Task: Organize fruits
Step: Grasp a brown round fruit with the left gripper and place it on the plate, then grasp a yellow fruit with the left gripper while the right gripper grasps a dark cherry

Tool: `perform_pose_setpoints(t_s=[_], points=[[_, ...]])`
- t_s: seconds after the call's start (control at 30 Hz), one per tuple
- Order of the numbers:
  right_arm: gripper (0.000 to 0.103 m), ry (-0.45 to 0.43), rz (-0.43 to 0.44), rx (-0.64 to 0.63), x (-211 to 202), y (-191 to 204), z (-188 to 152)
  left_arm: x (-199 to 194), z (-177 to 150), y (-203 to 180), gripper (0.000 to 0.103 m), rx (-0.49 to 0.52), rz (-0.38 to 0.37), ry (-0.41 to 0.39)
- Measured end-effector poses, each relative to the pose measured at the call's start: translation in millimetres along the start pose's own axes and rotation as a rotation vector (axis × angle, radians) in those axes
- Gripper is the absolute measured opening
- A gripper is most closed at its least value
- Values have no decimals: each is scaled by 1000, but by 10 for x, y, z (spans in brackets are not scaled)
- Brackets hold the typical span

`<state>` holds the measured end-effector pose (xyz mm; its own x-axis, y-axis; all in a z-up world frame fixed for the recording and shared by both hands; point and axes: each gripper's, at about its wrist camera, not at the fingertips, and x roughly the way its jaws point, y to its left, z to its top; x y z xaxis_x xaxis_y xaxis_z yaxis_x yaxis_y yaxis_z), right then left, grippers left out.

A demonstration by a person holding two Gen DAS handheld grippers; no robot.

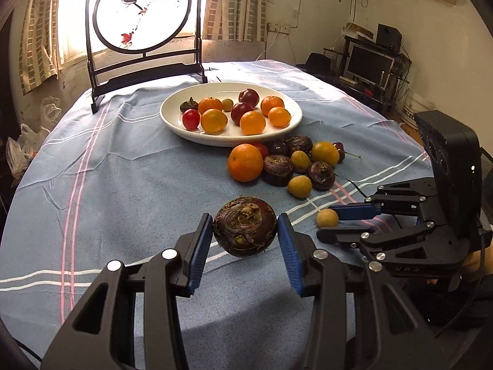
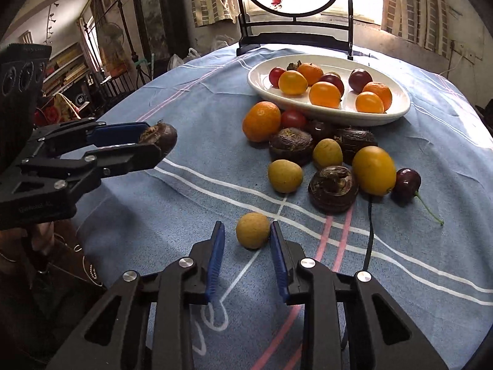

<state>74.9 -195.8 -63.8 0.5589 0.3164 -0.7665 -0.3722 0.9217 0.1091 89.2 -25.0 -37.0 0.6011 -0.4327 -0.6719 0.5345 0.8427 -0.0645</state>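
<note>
My left gripper (image 1: 245, 229) is shut on a dark brown water chestnut (image 1: 245, 230) and holds it above the cloth; it also shows in the right wrist view (image 2: 158, 135). My right gripper (image 2: 246, 234) is open around a small tan longan (image 2: 252, 230) that lies on the cloth, touching the right pad only; the longan also shows in the left wrist view (image 1: 327, 218). A white oval plate (image 1: 172, 117) holds several oranges, tomatoes and plums. A loose pile with a mandarin (image 1: 245, 162), water chestnuts, longans and a cherry (image 2: 407, 182) lies in front of the plate.
The round table carries a blue striped cloth (image 1: 123, 185). A dark wooden screen with a round bird painting (image 1: 141, 9) stands behind the plate. A thin black cable (image 2: 369, 231) runs over the cloth by the pile.
</note>
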Motion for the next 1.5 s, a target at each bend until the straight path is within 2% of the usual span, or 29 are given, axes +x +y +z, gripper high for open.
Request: perform_pose_setpoints(t_s=[0.03,0.33,0.5,0.67,0.8,0.93,1.07,1.17,1.2,1.23,1.27,1.3,1.37,1.5], points=[[21,-4,-4,3,-7,-4,0,-1,-8,7,42,-1,0,-1],[21,-83,29,64,-307,-200,-7,15,-11,35,42,-19,-23,-5],[22,-158,30,119,-556,-529,266,76,169,12,42,-7,-35,-16],[22,-210,26,157,-599,-902,712,217,546,90,42,-10,-32,-43],[22,-217,19,169,-429,-1131,1113,432,927,119,43,28,-3,-55],[22,-197,27,190,-92,-1320,1439,784,1231,163,43,47,16,-40],[22,-158,2,226,279,-1437,1665,1194,1442,249,43,22,25,-9],[24,-156,-20,219,446,-1436,1801,1404,1519,279,44,27,59,5],[25,-164,-43,212,468,-1422,1824,1437,1541,295,45,17,68,6],[42,-175,-64,213,461,-1424,1834,1444,1560,317,50,1,77,2],[54,-193,-62,220,429,-1426,1830,1418,1568,340,63,-17,80,-11],[54,-202,-54,226,390,-1427,1822,1359,1564,357,73,-32,88,-35],[54,-213,-38,222,292,-1400,1767,1227,1538,363,82,-38,101,-74],[54,-230,-17,224,2,-1321,1484,941,1372,318,82,-26,84,-82]])
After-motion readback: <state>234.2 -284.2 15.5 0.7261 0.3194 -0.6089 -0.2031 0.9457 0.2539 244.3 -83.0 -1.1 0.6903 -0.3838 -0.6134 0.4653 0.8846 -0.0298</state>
